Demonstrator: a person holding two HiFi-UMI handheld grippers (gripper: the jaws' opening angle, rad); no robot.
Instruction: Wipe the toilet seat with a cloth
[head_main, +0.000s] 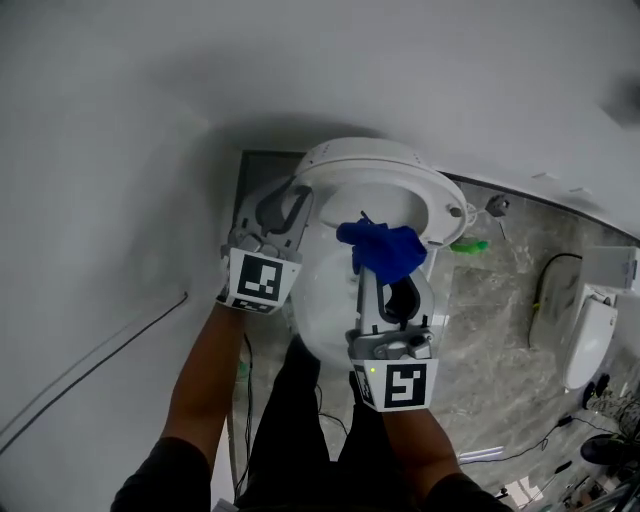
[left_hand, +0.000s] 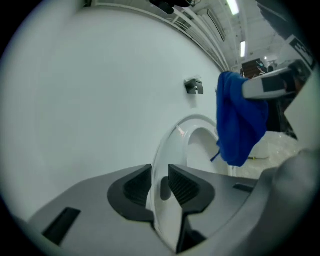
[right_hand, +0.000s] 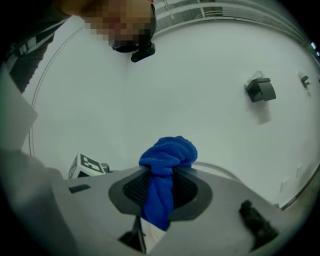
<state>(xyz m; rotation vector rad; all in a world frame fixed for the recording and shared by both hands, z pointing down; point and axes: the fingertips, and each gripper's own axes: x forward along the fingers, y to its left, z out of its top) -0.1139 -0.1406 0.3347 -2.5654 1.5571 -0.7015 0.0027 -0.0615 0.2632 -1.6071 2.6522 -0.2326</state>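
A pale wall (head_main: 100, 150) fills the upper left of the head view and a marbled floor (head_main: 500, 330) the lower right. The white toilet (head_main: 385, 165) sits in the middle of the frame, hard, glossy and probably slick under a wipe.

The left gripper (head_main: 288, 205) is at the toilet's left edge. In its own view the 2 jaws stand apart, with a thin white rim (left_hand: 165, 145) upright between the pads. Whether that rim is the seat or the lid I cannot tell. The pads do not look pressed on it, so I judge it loose rather than held.

The right gripper (head_main: 390, 285) sits just right of centre over the toilet, its jaws pinched on the blue cloth (head_main: 383, 248). The cloth is bunched into 1 soft wad that bulges above the pads and trails below them.

The cloth looks light, limp and fluffy, so it should fold and drag rather than push. The present hold at its gathered middle seems sound, with the bulging end the part to press on the seat
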